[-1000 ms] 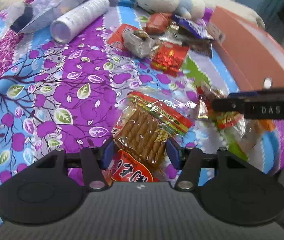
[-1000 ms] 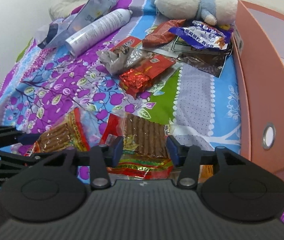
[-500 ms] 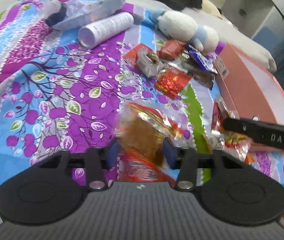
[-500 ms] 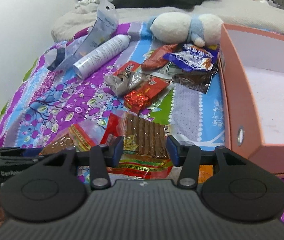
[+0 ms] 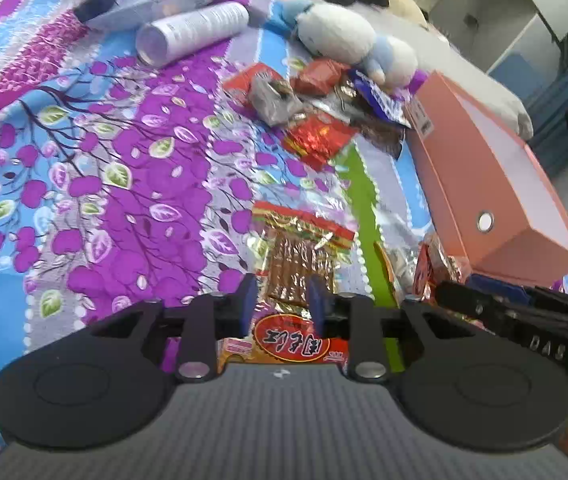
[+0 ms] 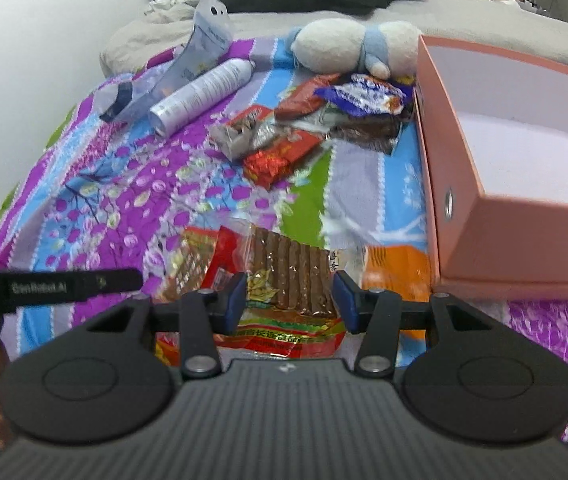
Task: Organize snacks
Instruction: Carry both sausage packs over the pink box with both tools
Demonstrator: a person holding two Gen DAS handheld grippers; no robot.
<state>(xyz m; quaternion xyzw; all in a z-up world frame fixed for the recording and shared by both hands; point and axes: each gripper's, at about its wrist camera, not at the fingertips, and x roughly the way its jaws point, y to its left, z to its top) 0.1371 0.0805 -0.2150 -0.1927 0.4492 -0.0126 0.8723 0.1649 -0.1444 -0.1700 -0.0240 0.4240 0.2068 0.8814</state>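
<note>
Left wrist view: both grippers holding stick-snack packets

Left gripper (image 5: 282,294) clamps a stick-snack packet (image 5: 297,256) above the bed (image 5: 96,168). Right gripper (image 6: 287,298) clamps a second stick-snack packet (image 6: 289,276) beside the open pink box (image 6: 455,184); remaining snacks (image 6: 284,152) lie beyond.

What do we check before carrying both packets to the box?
1. Left claw grip on left stick packet: ok, pinched between pads.
2. Right claw grip on right stick packet: ok, packet spans the pads.
3. Pink box open: ok, no lid, visible floor bare.
4. Orange packet by the box front: ok, lies flat.
5. Claws apart: ok.
</note>
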